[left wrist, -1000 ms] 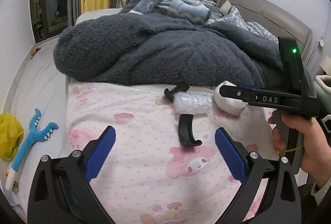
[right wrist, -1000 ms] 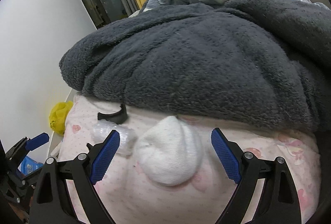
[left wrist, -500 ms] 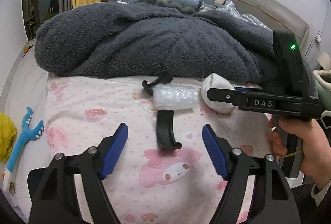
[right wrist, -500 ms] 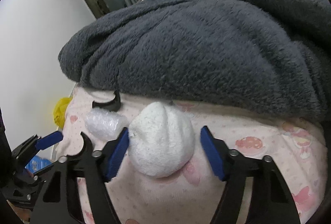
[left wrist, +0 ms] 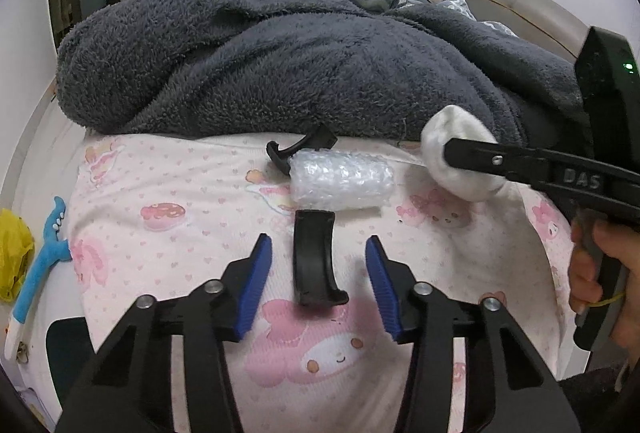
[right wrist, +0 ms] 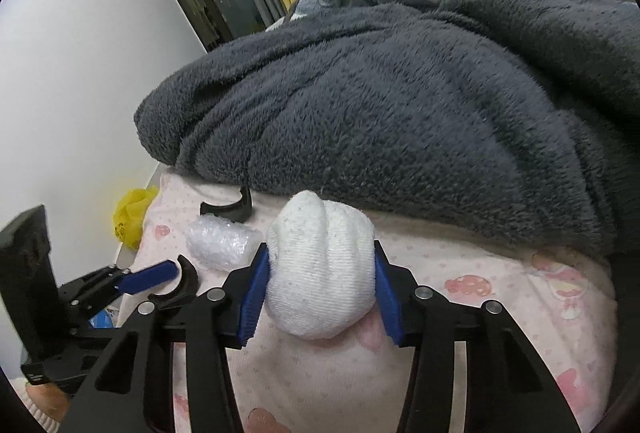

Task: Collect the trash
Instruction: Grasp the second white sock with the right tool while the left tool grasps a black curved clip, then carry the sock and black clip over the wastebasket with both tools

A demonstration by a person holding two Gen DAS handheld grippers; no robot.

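A white balled sock [right wrist: 322, 273] lies on the pink patterned sheet [right wrist: 460, 273]; my right gripper [right wrist: 320, 289] is shut on it, both blue pads pressing its sides. It also shows in the left wrist view [left wrist: 452, 149]. My left gripper [left wrist: 316, 273] is open, its blue pads on either side of a curved black plastic piece [left wrist: 314, 263] without touching it. A roll of bubble wrap [left wrist: 340, 183] lies just beyond, with a second black curved piece [left wrist: 300, 149] behind it.
A big dark grey fleece blanket [left wrist: 300, 61] is heaped across the bed behind the items. A yellow bag [left wrist: 14, 257] and a blue toy [left wrist: 40, 261] lie at the left beside the bed. A headboard [left wrist: 500, 1] stands at the far right.
My right gripper has moved forward and closed on the white sock. My left gripper has moved forward and narrowed around the black curved piece.
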